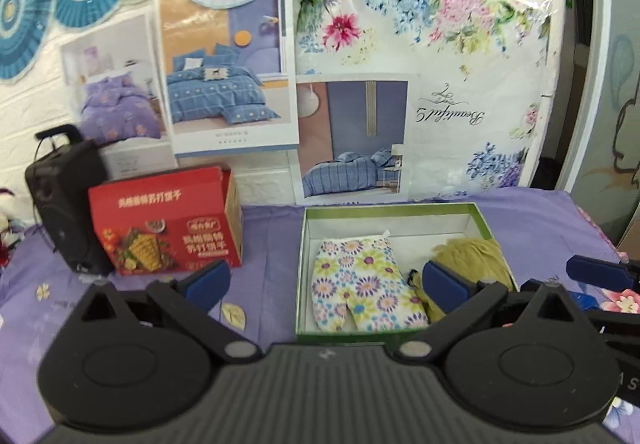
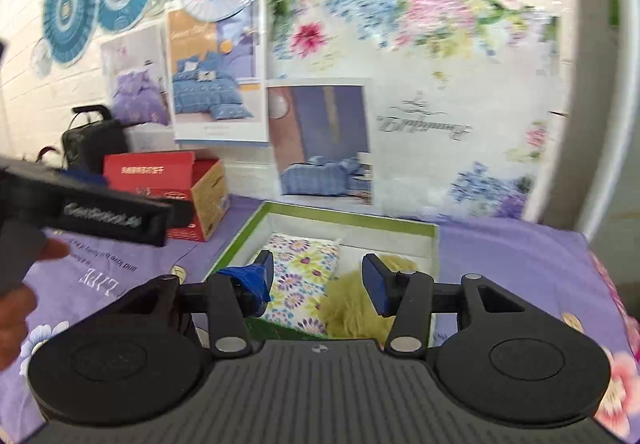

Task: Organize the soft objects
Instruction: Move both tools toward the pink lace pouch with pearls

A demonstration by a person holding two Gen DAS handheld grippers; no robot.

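A shallow white box with a green rim (image 1: 392, 207) (image 2: 344, 214) lies on the purple bedsheet. Inside it lie a folded floral cloth shaped like small trousers (image 1: 360, 284) (image 2: 304, 268) on the left and an olive fuzzy item (image 1: 472, 256) (image 2: 356, 308) on the right. My left gripper (image 1: 326, 282) is wide open in front of the box, holding nothing. My right gripper (image 2: 320, 278) hovers over the box's near edge, its jaws partly apart and not pressing on anything. Loose blue tape hangs from its left finger.
A red cardboard snack box (image 1: 168, 228) (image 2: 192, 188) and a black speaker (image 1: 64, 204) (image 2: 92, 140) stand at the back left. Posters and paper fans cover the wall behind. In the right wrist view a hand (image 2: 16, 308) holds the left gripper's body at the left.
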